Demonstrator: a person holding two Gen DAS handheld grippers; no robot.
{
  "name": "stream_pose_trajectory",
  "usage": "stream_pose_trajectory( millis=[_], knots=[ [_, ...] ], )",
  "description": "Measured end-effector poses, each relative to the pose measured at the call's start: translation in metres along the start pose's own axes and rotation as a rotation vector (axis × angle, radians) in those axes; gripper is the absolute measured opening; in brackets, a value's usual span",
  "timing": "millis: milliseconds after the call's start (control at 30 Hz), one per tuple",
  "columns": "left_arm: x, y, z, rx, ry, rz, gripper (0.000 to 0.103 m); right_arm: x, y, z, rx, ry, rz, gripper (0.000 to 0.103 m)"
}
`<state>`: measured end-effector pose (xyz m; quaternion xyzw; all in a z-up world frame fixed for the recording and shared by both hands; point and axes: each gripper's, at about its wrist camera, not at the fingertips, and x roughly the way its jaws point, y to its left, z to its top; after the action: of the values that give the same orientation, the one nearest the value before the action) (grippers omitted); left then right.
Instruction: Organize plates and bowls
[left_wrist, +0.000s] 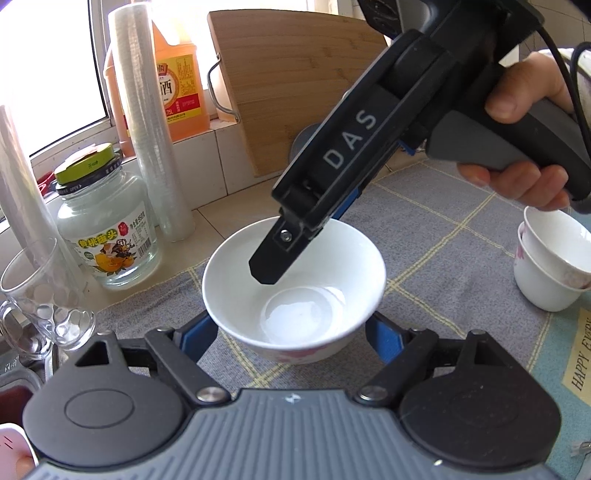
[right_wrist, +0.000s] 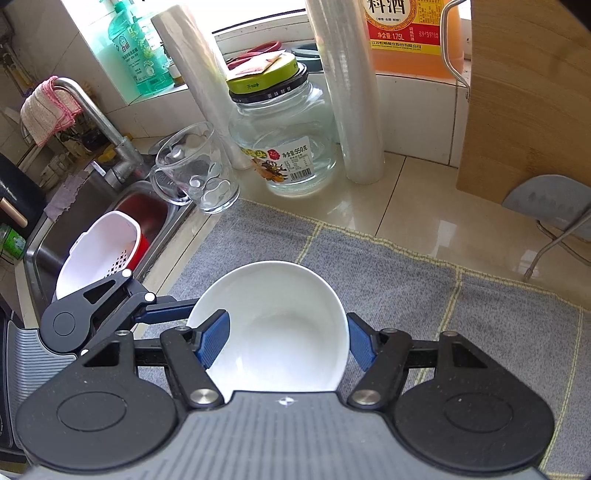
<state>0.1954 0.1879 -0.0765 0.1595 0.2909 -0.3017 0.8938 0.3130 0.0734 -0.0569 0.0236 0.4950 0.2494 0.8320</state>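
Observation:
A white bowl (left_wrist: 325, 258) (right_wrist: 280, 295) with a pink flower print low on its outside is over the grey checked cloth (right_wrist: 406, 288). My left gripper (left_wrist: 290, 328) is shut on it, a blue finger against each side of its lower body. In the right wrist view the left gripper (right_wrist: 162, 314) reaches the bowl's left edge. My right gripper (right_wrist: 286, 321) comes down steeply from the far side and is also shut on the bowl. One of its fingers lies over the rim inside, the other outside. A hand holds the right gripper (left_wrist: 288, 243).
Two stacked small white cups (left_wrist: 550, 266) stand at the right. A glass jar (left_wrist: 107, 229), a glass mug (left_wrist: 40, 295), film rolls (left_wrist: 147, 122), an orange bottle (left_wrist: 181, 74) and a wooden board (left_wrist: 295, 85) line the back. The sink (right_wrist: 110, 221) with a white colander (right_wrist: 96, 254) lies left.

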Motion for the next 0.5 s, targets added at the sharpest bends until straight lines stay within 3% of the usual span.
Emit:
stream_pose_trajectory(
  millis=[500],
  knots=[
    [-0.03, -0.038, 0.005, 0.022, 0.012, -0.028, 0.087, -0.044, 0.007, -0.037, 0.013, -0.001, 0.006, 0.073]
  ],
)
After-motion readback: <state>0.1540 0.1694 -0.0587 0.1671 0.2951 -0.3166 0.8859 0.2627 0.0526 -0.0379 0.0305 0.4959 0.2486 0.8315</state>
